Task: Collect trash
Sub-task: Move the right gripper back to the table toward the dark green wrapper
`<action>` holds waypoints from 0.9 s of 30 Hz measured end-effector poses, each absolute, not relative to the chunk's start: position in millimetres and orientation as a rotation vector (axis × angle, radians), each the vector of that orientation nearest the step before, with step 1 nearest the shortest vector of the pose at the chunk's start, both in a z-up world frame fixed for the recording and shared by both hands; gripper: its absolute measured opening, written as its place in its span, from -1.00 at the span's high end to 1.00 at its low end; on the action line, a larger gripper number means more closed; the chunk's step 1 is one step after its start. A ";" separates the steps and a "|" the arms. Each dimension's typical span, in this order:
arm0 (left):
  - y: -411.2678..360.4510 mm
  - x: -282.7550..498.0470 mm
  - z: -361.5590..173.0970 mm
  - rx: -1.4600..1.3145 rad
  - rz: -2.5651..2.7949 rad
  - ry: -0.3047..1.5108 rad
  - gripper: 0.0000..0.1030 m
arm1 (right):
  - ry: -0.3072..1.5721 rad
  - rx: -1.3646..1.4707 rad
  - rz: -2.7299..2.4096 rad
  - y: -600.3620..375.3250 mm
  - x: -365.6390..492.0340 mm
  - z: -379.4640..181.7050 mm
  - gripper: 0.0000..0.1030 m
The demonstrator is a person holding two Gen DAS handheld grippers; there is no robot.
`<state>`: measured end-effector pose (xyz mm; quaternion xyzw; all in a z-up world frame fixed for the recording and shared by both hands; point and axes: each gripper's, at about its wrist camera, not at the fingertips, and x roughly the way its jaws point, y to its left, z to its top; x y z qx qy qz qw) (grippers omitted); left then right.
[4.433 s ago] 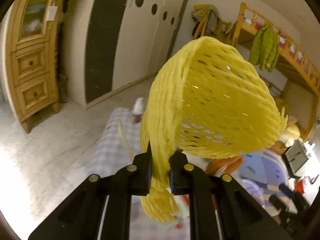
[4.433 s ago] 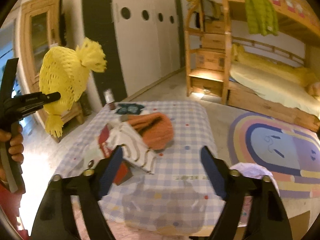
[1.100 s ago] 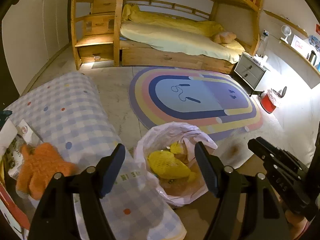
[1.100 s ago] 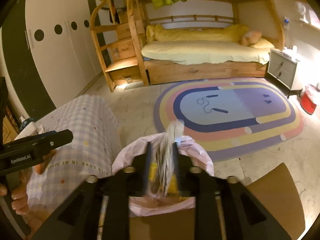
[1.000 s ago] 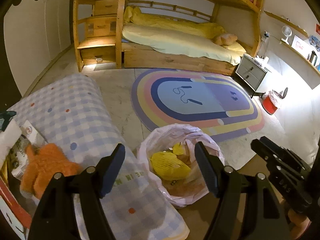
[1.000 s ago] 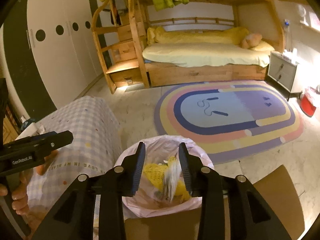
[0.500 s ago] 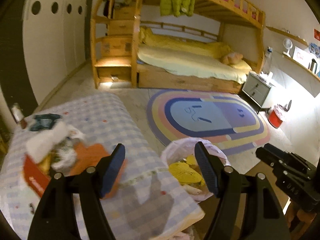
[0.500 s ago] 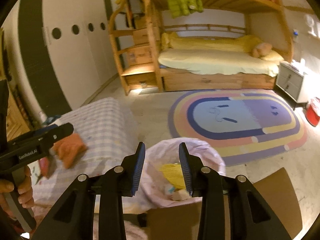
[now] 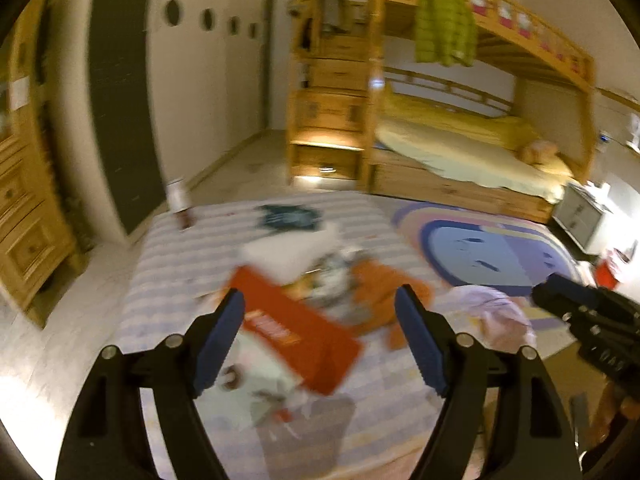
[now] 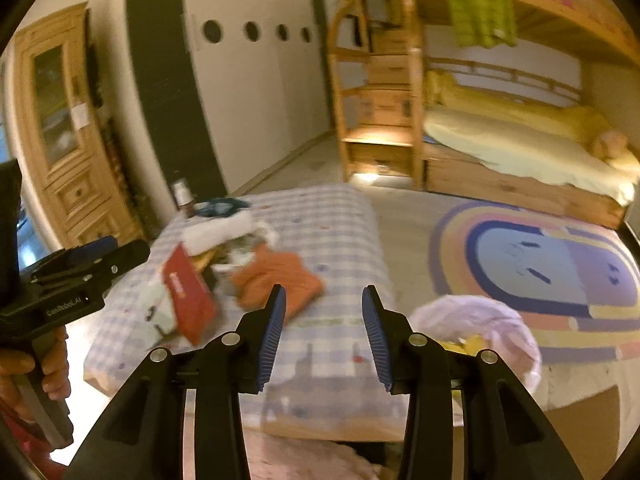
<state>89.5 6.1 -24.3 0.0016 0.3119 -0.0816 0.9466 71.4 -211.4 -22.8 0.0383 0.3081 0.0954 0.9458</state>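
Left wrist view: left tool point(image 9: 320, 320) empty, jaws opening, red box point(image 9: 298, 334) just ahead between its tips, long axis slanting away-left. Right tool point(image 10: 323, 316) empty too, opening, box point(image 10: 188, 298) off to its left; left hand nearer. Trash bag point(image 10: 480, 320) beside tabletop point(image 10: 344, 240), right

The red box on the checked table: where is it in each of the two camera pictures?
Left wrist view: the red box lies low in the middle, between the open left gripper fingers as the camera sees it, blurred.
Right wrist view: it sits left of centre, left of the right gripper.
Shared landmark: the orange cloth lies just right of the box in both.
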 end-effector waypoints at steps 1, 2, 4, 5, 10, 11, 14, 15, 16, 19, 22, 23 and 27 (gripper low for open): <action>17.6 88.8 -26.3 -0.005 -0.147 0.639 -0.49 | 0.625 0.067 0.213 -202.4 73.3 -22.6 0.06; 27.8 87.5 -28.9 -0.015 -0.123 0.647 -0.49 | 0.623 0.059 0.227 -195.2 73.7 -22.9 -0.01; 53.2 85.7 -37.9 -0.045 -0.070 0.669 -0.49 | 0.628 0.042 0.261 -179.2 79.5 -23.0 -0.03; 61.1 83.8 -41.0 -0.055 -0.053 0.677 -0.49 | 0.632 0.033 0.277 -171.3 82.8 -23.8 -0.04; 97.8 77.4 -61.9 -0.106 0.041 0.718 -0.49 | 0.651 0.004 0.332 -143.9 95.9 -30.8 -0.04; 101.5 78.2 -63.6 -0.112 0.048 0.723 -0.49 | 0.656 -0.004 0.340 -140.6 98.9 -31.6 -0.04; 113.2 85.5 -62.5 -0.120 0.071 0.721 -0.49 | 0.652 -0.031 0.354 -126.3 113.6 -30.1 -0.04; 115.1 88.1 -61.0 -0.120 0.072 0.715 -0.49 | 0.650 -0.034 0.356 -124.0 117.7 -29.0 -0.04; 116.9 92.3 -58.6 -0.117 0.076 0.708 -0.49 | 0.647 -0.037 0.361 -120.1 124.3 -27.6 -0.04; 119.3 105.9 -51.1 -0.111 0.083 0.687 -0.49 | 0.645 -0.047 0.366 -109.4 146.2 -25.8 -0.01; 122.0 121.1 -47.7 -0.112 0.090 0.678 -0.49 | 0.654 -0.053 0.367 -100.9 169.8 -28.5 0.06; 122.0 124.9 -47.3 -0.112 0.090 0.676 -0.49 | 0.661 -0.051 0.363 -98.6 180.0 -30.6 0.06; 122.0 145.1 -49.0 -0.106 0.089 0.680 -0.49 | 0.691 -0.002 0.360 -96.3 213.6 -38.8 0.06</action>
